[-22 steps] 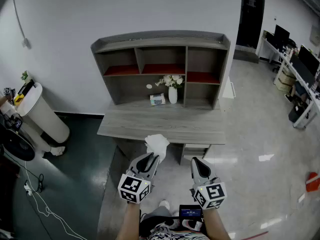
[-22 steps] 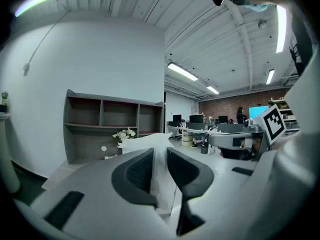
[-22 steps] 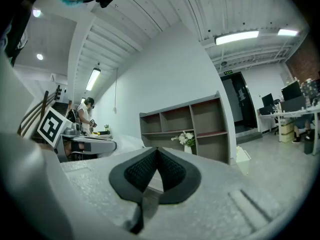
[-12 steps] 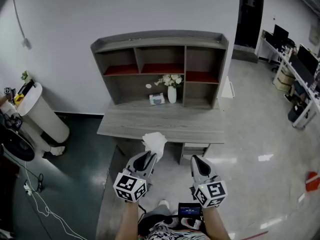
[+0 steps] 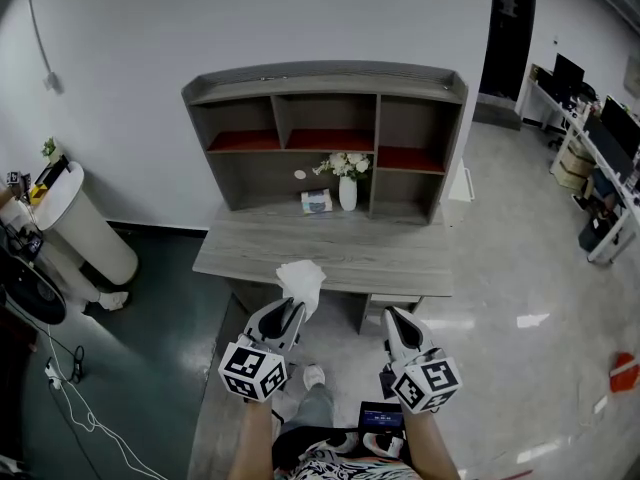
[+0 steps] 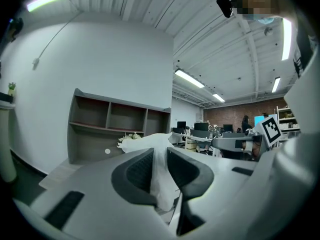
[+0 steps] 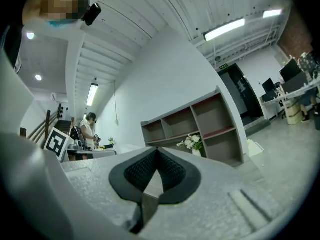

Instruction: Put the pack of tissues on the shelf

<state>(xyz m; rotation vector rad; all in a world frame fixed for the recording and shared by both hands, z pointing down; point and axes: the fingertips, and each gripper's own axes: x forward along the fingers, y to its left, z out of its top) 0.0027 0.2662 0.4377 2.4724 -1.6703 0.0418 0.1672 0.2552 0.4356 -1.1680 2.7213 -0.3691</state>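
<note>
A white, crumpled-looking pack of tissues (image 5: 301,280) sticks up from my left gripper (image 5: 290,310), which is shut on it below the desk's front edge. In the left gripper view the pack (image 6: 150,143) is pinched between the dark pads (image 6: 137,171) and hides part of the shelf (image 6: 110,121). My right gripper (image 5: 397,320) is beside the left one, shut with nothing in it; its pads (image 7: 170,171) meet. The grey shelf unit (image 5: 325,78) with red-lined upper compartments stands on the desk (image 5: 320,253) ahead.
On the desk under the shelf are a small tissue box (image 5: 316,201) and a white vase of flowers (image 5: 347,173). A white bin (image 5: 75,223) stands at the left, with cables (image 5: 70,388) on the floor. Office desks (image 5: 600,158) are far right. A person (image 7: 89,129) stands behind.
My left gripper and the pack have drifted slightly left and away from the right gripper. The view has shifted a little; both grippers keep their state.
</note>
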